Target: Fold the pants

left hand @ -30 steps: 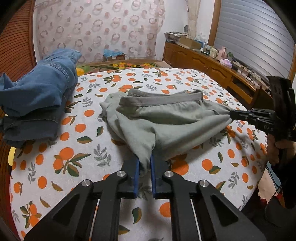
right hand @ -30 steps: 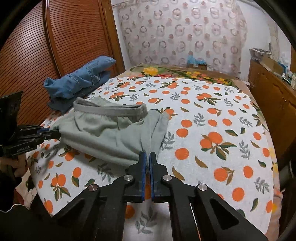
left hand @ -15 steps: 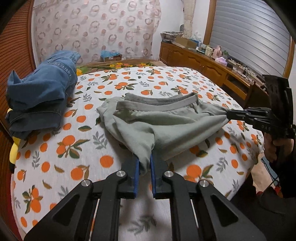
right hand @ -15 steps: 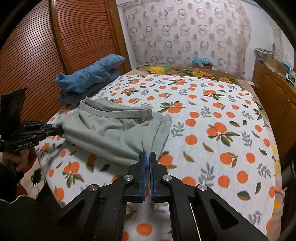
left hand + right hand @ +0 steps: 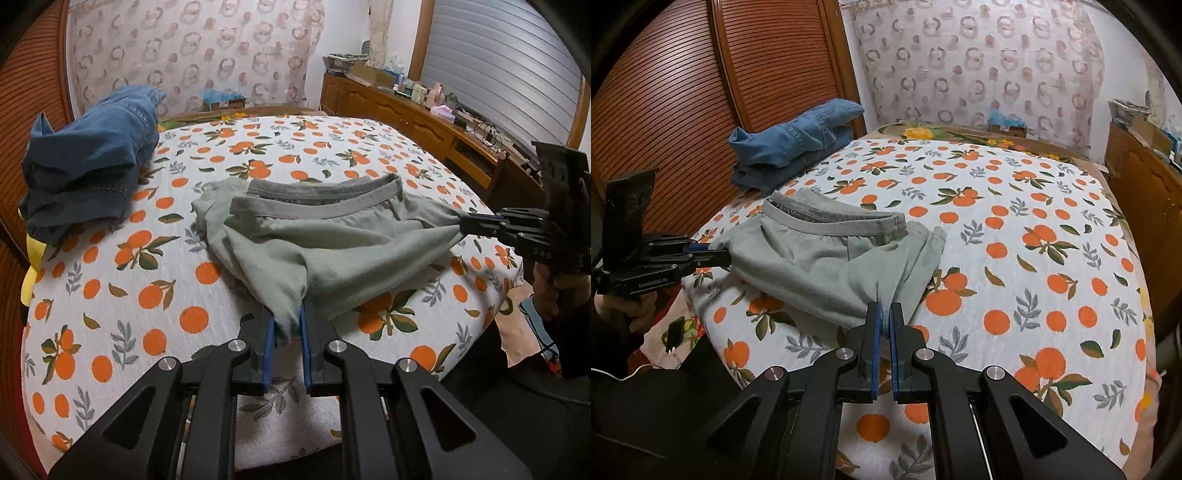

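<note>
Grey-green pants (image 5: 332,254) lie bunched on the orange-print bed cover (image 5: 147,295), waistband at the far side. My left gripper (image 5: 287,325) is shut on a near corner of the pants; it shows at the left in the right wrist view (image 5: 726,256). My right gripper (image 5: 885,314) is shut on the other near corner of the pants (image 5: 827,266); it shows at the right in the left wrist view (image 5: 461,227). The cloth is stretched between the two grippers, near the bed's front edge.
A pile of blue jeans (image 5: 88,166) lies at the bed's far left, also in the right wrist view (image 5: 794,144). A wooden slatted wardrobe (image 5: 683,103) stands beside the bed. A wooden cabinet (image 5: 424,125) with clutter runs along the right wall.
Both grippers have drawn back toward the bed's front edge, dragging the pants with them. Both grips hold.
</note>
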`<state>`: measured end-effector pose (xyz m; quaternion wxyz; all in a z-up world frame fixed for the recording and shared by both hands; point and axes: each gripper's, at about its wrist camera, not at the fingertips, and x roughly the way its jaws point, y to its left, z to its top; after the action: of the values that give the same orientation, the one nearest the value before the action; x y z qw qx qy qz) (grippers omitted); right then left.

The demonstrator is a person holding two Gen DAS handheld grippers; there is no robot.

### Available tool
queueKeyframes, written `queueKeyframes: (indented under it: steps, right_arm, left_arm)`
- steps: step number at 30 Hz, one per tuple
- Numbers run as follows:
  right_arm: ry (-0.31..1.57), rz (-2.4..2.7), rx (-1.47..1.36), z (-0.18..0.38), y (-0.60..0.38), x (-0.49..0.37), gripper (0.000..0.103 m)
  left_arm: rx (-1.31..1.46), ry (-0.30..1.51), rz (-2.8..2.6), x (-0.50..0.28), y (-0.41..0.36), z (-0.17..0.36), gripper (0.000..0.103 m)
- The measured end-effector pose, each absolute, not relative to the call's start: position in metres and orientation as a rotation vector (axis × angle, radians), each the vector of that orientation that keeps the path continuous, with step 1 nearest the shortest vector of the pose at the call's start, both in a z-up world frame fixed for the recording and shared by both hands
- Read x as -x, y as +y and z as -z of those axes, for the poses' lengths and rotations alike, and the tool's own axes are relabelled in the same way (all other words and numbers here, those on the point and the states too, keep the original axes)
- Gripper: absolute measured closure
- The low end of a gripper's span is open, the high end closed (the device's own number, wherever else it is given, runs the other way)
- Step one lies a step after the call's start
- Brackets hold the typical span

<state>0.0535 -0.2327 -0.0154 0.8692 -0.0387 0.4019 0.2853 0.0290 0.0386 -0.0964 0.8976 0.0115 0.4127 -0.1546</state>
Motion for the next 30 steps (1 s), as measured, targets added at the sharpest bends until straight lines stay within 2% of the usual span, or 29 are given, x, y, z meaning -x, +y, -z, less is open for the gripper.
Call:
queueKeyframes:
  steps: [6, 9, 11, 15, 17, 21, 25, 30]
  right_arm:
    - [0.827, -0.589, 0.100, 0.010, -0.230, -0.049, 0.100]
    - [0.818, -0.577, 0.114, 0.007, -0.230, -0.046, 0.099]
    - [0.811, -0.572, 0.113, 0.005, -0.232, -0.045, 0.097]
    - [0.798, -0.544, 0.123, 0.001, -0.235, -0.044, 0.096]
    - [0.796, -0.536, 0.128, 0.000, -0.235, -0.046, 0.091]
    - [0.785, -0.537, 0.136, -0.002, -0.228, -0.054, 0.085]
    - [0.797, -0.567, 0.148, 0.004, -0.212, -0.071, 0.076]
    - [0.841, -0.598, 0.173, 0.022, -0.189, -0.090, 0.073]
  left_arm:
    - [-0.041, 0.838, 0.304, -0.029, 0.037, 0.092, 0.077]
    - [-0.052, 0.829, 0.294, -0.030, 0.037, 0.090, 0.066]
    - [-0.048, 0.823, 0.291, -0.032, 0.038, 0.089, 0.053]
    - [-0.054, 0.822, 0.276, -0.038, 0.039, 0.088, 0.048]
    - [-0.049, 0.820, 0.276, -0.043, 0.040, 0.087, 0.035]
    - [-0.040, 0.819, 0.271, -0.056, 0.039, 0.089, 0.029]
    - [-0.040, 0.821, 0.249, -0.070, 0.039, 0.093, 0.028]
    - [-0.042, 0.845, 0.236, -0.084, 0.038, 0.100, 0.028]
